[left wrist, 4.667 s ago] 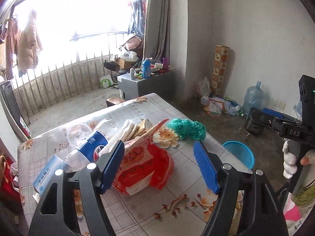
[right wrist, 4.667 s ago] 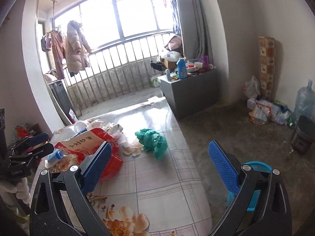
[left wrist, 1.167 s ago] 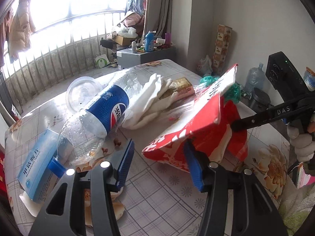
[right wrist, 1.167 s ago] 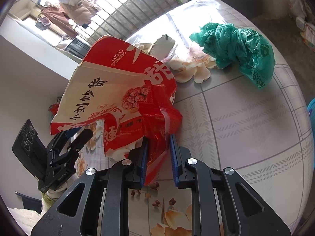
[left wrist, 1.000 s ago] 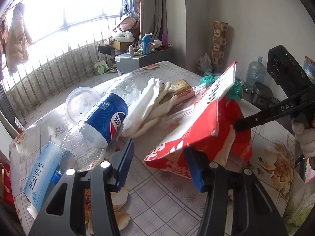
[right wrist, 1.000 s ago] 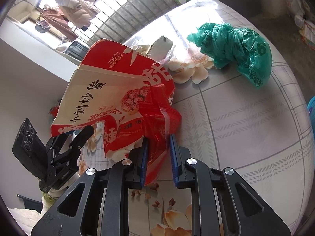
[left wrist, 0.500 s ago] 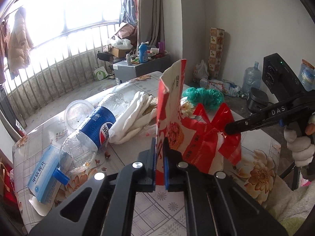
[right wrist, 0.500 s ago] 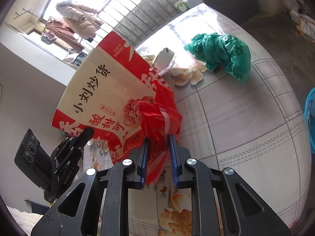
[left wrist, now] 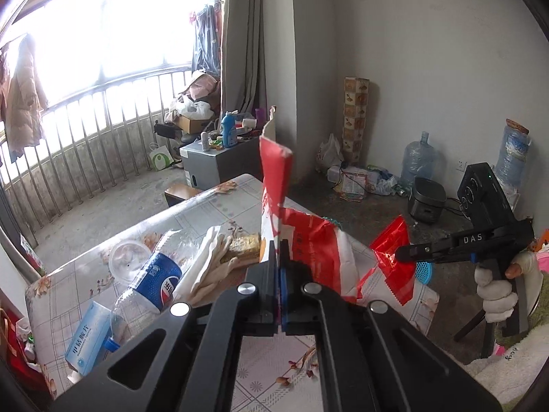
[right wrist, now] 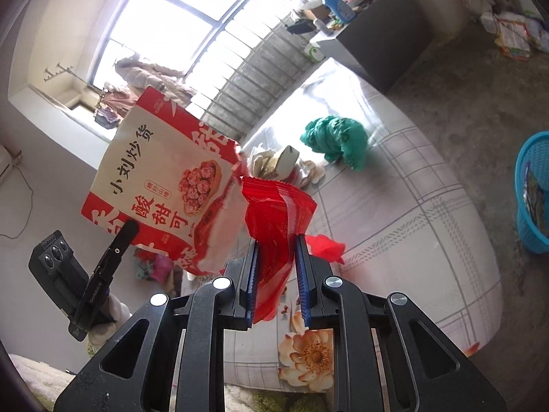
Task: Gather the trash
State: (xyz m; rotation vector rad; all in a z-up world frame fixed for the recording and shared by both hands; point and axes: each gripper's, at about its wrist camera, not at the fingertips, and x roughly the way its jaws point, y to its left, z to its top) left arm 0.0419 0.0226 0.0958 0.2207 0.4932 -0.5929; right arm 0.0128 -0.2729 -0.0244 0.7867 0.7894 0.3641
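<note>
Snack bag (right wrist: 161,185) hung mid-frame, left gripper (left wrist: 278,257) clamped on its edge, right gripper (right wrist: 274,257) pinching red wrapper (right wrist: 278,213).

A red-and-cream paper snack bag (right wrist: 161,185), at centre left of the right wrist view, bears black characters and a picture of reddish-brown round snacks, and beside it at centre hangs a glossy red plastic wrapper (right wrist: 278,216). The tablecloth (right wrist: 411,213) across the right half is pale grey with a darker grid of lines and peach flowers, carrying a crumpled teal plastic bag (right wrist: 334,140) at upper centre; a bright blue mesh basket (right wrist: 533,189) stands at the right edge. In the left wrist view, lower left, a clear plastic bottle (left wrist: 151,285) wears a blue label with a red-white-blue emblem, next to a light blue-and-white box (left wrist: 87,340).
</note>
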